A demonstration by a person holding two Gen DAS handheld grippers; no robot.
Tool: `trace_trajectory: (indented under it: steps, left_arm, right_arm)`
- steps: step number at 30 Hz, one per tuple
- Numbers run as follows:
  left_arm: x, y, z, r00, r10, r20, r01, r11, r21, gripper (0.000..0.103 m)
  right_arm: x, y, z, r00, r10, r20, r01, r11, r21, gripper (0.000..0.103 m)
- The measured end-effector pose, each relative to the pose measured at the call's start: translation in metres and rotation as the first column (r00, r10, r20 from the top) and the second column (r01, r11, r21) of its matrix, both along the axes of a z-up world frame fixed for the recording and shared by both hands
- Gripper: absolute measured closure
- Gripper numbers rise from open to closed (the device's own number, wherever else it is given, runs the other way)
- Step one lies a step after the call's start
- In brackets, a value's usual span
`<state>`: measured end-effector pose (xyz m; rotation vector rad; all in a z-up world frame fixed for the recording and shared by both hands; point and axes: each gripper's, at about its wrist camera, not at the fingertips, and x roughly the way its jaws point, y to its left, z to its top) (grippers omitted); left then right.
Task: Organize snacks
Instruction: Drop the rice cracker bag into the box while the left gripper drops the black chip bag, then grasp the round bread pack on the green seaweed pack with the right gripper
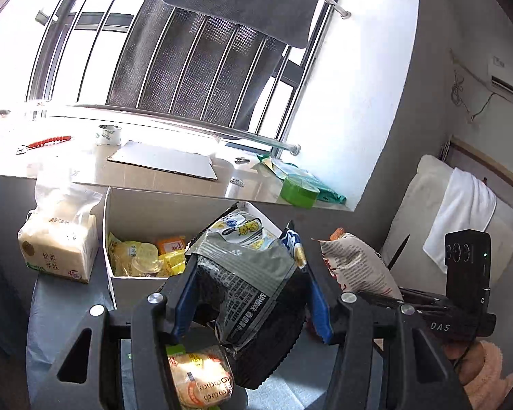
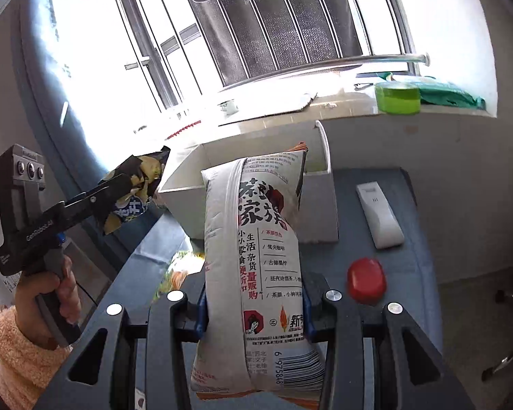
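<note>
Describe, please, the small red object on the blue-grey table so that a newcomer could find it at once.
Start at the white cardboard box standing on the blue-grey table below the window sill. Beside the box lies a white rectangular remote; nearer the camera than it sits the red rounded plastic object. It is the only red, glossy, pebble-shaped thing there.

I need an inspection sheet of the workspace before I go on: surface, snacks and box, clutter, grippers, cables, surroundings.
Surface: grey-blue tabletop below a tiled window ledge.
Job's things: white box partly filled with yellow snack packs; grey snack bag; white snack bag; one more packet lying on the table.
Clutter: tissue pack, white remote, red object; green tape roll and cardboard sheet on the ledge.
Grippers: left gripper shut on the grey bag; right gripper shut on the white bag.
Cables: loose cord on the far wall.
Surroundings: barred window, pillow.
</note>
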<state>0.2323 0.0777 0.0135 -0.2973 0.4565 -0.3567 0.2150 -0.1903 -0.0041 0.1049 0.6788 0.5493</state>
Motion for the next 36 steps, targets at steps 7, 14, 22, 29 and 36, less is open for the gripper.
trace_trajectory:
  steps: [7,14,22,29,36]
  left_arm:
    - [0.082,0.013,0.003,0.995,0.057,-0.082,-0.048,0.993,0.105,0.043]
    - [0.133,0.018,-0.016,0.974,0.144,-0.175,-0.112,0.977,0.182,0.0]
    - [0.101,0.018,-0.019,0.979,0.136,-0.154,-0.104,0.974,0.202,0.0]
    - [0.047,-0.002,-0.002,0.99,0.101,-0.095,-0.071,0.956,0.283,0.0]
    - [-0.031,-0.017,-0.001,0.995,0.082,-0.057,-0.065,0.966,0.25,0.0]
  right_arm:
    - [0.116,0.044,0.025,1.0,-0.021,-0.014,0.02,0.999,-0.043,0.059]
    - [0.184,0.065,0.012,0.997,-0.076,-0.018,0.074,0.992,-0.102,0.036]
    - [0.165,0.063,0.016,0.997,-0.075,0.031,0.078,0.993,-0.093,0.0]
    - [0.11,0.074,0.023,0.993,-0.009,0.114,0.027,0.986,-0.163,0.0]
    - [0.03,0.089,0.025,0.979,0.057,0.195,-0.019,0.981,-0.194,0.0]
